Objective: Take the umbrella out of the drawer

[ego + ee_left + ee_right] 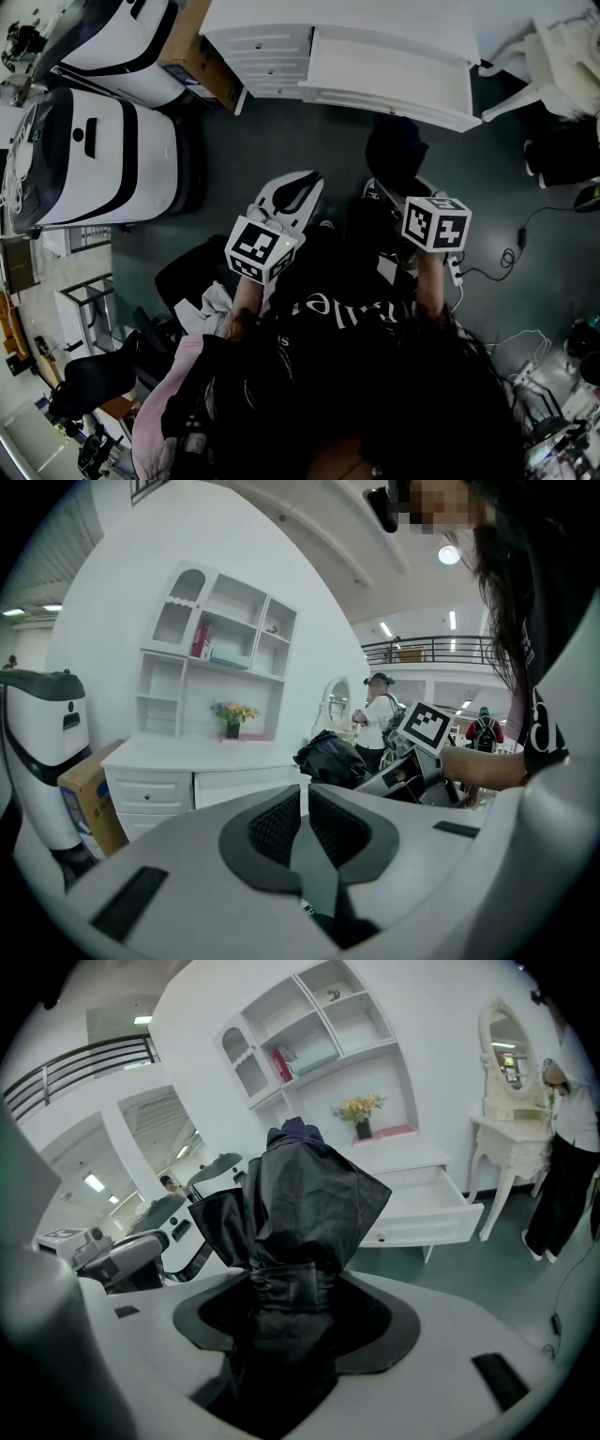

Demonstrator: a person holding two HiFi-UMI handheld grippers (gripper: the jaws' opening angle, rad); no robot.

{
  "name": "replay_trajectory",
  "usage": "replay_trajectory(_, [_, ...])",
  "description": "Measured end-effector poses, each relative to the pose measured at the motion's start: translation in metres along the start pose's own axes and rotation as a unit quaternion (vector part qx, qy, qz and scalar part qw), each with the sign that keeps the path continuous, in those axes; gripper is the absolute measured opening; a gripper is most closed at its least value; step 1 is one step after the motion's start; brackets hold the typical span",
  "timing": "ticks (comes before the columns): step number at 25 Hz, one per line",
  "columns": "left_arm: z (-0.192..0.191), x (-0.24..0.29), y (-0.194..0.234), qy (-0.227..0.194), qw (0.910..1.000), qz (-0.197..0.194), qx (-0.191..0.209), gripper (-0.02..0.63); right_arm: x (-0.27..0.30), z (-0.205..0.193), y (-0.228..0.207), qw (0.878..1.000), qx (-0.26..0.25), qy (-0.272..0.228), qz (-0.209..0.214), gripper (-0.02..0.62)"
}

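A folded black umbrella point(300, 1204) stands upright between the jaws of my right gripper point(295, 1288), which is shut on its strapped middle. In the head view the umbrella point(394, 150) is a dark bundle over the floor, clear of the open white drawer point(389, 80) of the cabinet. The drawer point(431, 1208) hangs pulled out, and I cannot see inside it. My left gripper point(298, 192) is held beside the right one, its jaws point(305, 822) closed with nothing between them. From the left gripper view the umbrella point(330, 758) and the right gripper point(422, 766) show at the right.
Two white-and-black machines point(94, 159) and a cardboard box point(202, 56) stand left of the cabinet. A white chair point(553, 56) is at the upper right, and cables point(506, 253) lie on the floor. A dressing table point(511, 1129) and a person point(572, 1147) are at the right.
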State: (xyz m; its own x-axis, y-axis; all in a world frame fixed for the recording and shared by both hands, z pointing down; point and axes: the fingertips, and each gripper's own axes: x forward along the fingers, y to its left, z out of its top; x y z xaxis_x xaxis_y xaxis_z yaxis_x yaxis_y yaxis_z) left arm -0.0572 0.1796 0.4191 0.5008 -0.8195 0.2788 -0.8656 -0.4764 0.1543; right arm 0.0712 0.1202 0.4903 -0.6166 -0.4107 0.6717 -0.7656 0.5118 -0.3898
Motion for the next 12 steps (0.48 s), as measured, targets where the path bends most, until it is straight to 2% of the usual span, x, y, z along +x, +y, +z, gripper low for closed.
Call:
replay_trajectory(6, [-0.012, -0.024, -0.013, -0.013, 0.9996, -0.024, -0.007, 0.026, -0.022, -0.032, 0.023, 1.000, 0.011, -0.003, -0.019, 0.276])
replay_trajectory(12, [-0.011, -0.028, -0.033, -0.026, 0.9984, -0.049, -0.003, 0.026, -0.039, -0.044, 0.031, 0.999, 0.017, -0.007, -0.029, 0.276])
